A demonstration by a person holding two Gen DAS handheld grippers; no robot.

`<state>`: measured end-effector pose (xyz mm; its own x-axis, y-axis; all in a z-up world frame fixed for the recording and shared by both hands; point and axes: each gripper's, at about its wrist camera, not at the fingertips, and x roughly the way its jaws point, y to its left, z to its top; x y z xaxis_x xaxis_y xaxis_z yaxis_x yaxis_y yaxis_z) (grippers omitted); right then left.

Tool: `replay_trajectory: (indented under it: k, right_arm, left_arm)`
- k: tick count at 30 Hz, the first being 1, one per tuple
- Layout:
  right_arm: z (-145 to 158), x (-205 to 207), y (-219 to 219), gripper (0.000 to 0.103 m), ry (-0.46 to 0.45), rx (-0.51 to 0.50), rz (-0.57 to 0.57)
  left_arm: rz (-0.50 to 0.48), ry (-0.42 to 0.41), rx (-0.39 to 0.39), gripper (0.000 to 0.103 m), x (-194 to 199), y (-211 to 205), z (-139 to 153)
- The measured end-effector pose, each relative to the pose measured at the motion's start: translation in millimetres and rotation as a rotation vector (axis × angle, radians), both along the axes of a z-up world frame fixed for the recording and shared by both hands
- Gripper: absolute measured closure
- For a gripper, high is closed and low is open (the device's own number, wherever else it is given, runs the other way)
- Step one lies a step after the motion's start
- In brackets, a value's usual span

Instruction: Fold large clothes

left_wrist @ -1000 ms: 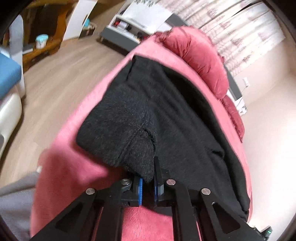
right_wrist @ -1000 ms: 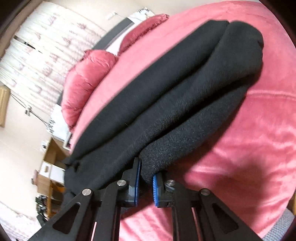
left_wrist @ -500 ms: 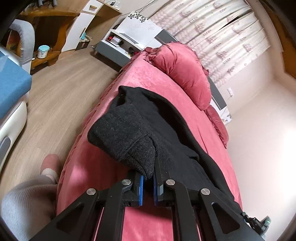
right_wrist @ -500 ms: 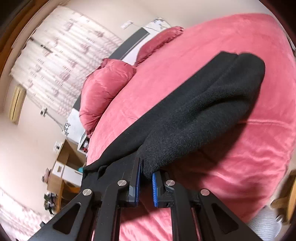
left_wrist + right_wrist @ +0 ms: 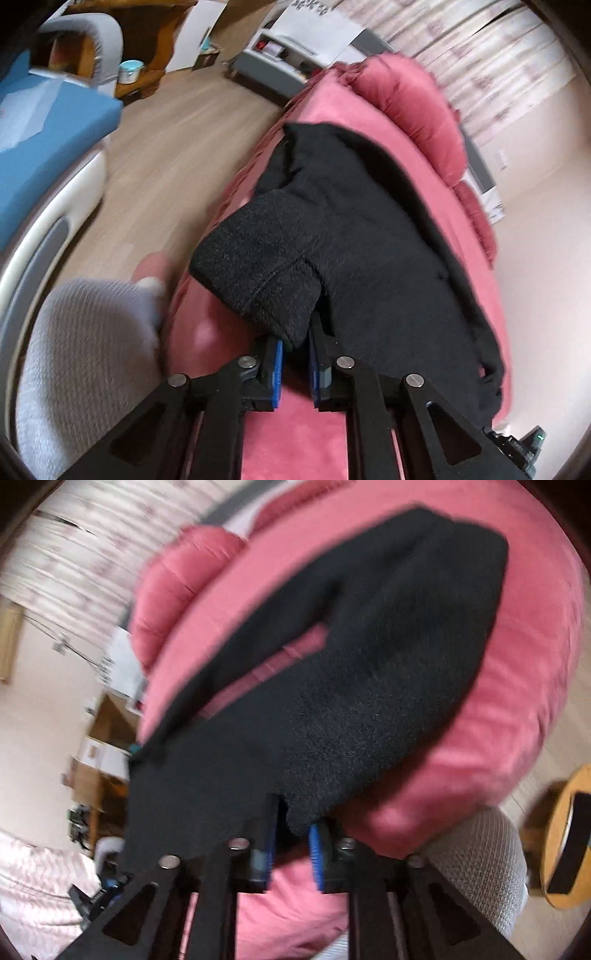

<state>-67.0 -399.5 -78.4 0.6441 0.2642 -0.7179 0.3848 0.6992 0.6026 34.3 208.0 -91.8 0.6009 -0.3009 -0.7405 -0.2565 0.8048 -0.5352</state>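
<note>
Release is judged to be the step in hand: the black knit garment (image 5: 354, 236) is laid along the pink bedspread (image 5: 295, 443), folded lengthwise, with its near edge lifted at both ends. At the left gripper (image 5: 294, 363) the jaws have just been opening a little; a thick folded corner of the garment hangs between the blue pads (image 5: 277, 373), and a narrow gap shows beside it, so the hold is judged slack rather than clamped. At the right gripper (image 5: 291, 843) the jaws have just been opening further; the other corner droops between them, apparently touching neither pad, though blur makes that uncertain. To finish well, both corners should be let down onto the bedspread together, so that the fold is not dragged askew. Each gripper is best drawn straight back along its own line once the knit is free, since the fuzzy weave may catch on a pad. The pink pillow (image 5: 406, 110) lies beyond the garment.
</note>
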Motion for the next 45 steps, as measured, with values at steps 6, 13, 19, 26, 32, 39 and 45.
replay_trajectory:
  k: [6, 13, 19, 26, 32, 39, 45]
  right_arm:
    - [5, -26, -45, 0.073, -0.081, 0.075, -0.101]
    - [22, -50, -148, 0.073, -0.134, -0.039, -0.36]
    - [-1, -24, -220, 0.072, -0.084, -0.041, -0.472]
    - [-28, 15, -240, 0.07, -0.112, 0.025, -0.454]
    - [-13, 40, -239, 0.095, -0.142, 0.041, -0.424]
    - [112, -15, -206, 0.098, -0.084, -0.568, -0.509]
    - [13, -52, -259, 0.088, 0.261, -0.3, -0.573]
  left_arm:
    - [0.049, -0.152, 0.101, 0.057, -33, -6, 40]
    - [-0.12, -0.202, 0.164, 0.052, -5, -64, 50]
    - [-0.232, -0.152, 0.244, 0.052, 36, -122, 36]
    - [-0.243, -0.054, 0.308, 0.052, 54, -134, 3]
    - [-0.259, -0.039, 0.354, 0.051, 55, -143, -4]
    - [-0.246, -0.046, 0.348, 0.05, 53, -141, -7]
    - [-0.252, -0.043, 0.343, 0.048, 51, -141, -6]
